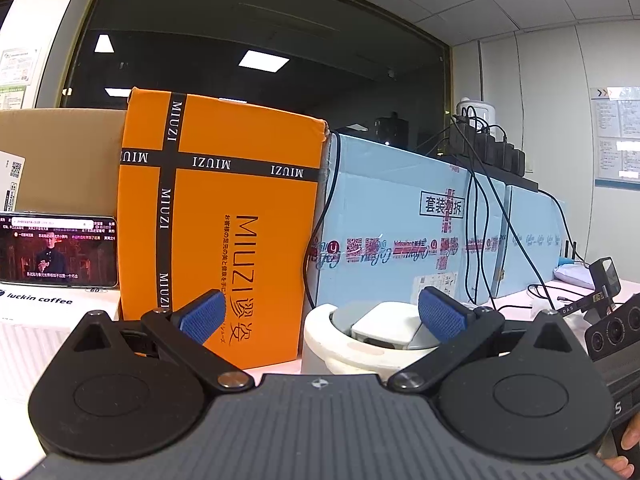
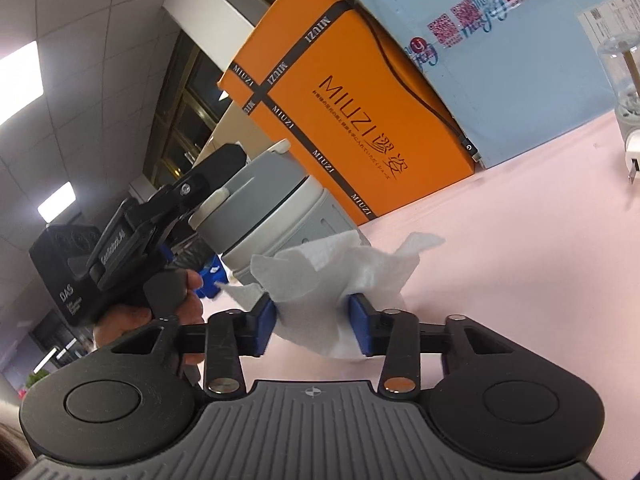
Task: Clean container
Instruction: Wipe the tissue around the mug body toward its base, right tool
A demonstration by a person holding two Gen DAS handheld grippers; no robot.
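Observation:
A white and grey lidded container (image 1: 360, 340) stands on the pink table just ahead of my left gripper (image 1: 326, 316), which is open; its right blue pad (image 1: 440, 316) is by the container's rim. In the right wrist view the container (image 2: 276, 216) shows with the left gripper's finger (image 2: 208, 184) against its grey top. My right gripper (image 2: 314, 320) is shut on a crumpled white paper towel (image 2: 340, 272), held close beside the container's lower side.
An orange MIUZI box (image 1: 224, 208) and light blue boxes (image 1: 400, 220) stand behind the container. A phone (image 1: 58, 250) plays video at left on a white box (image 1: 40, 320). Cables and chargers (image 1: 488, 144) lie on the blue box. A clear jar (image 2: 624, 76) stands on the pink table (image 2: 520, 220).

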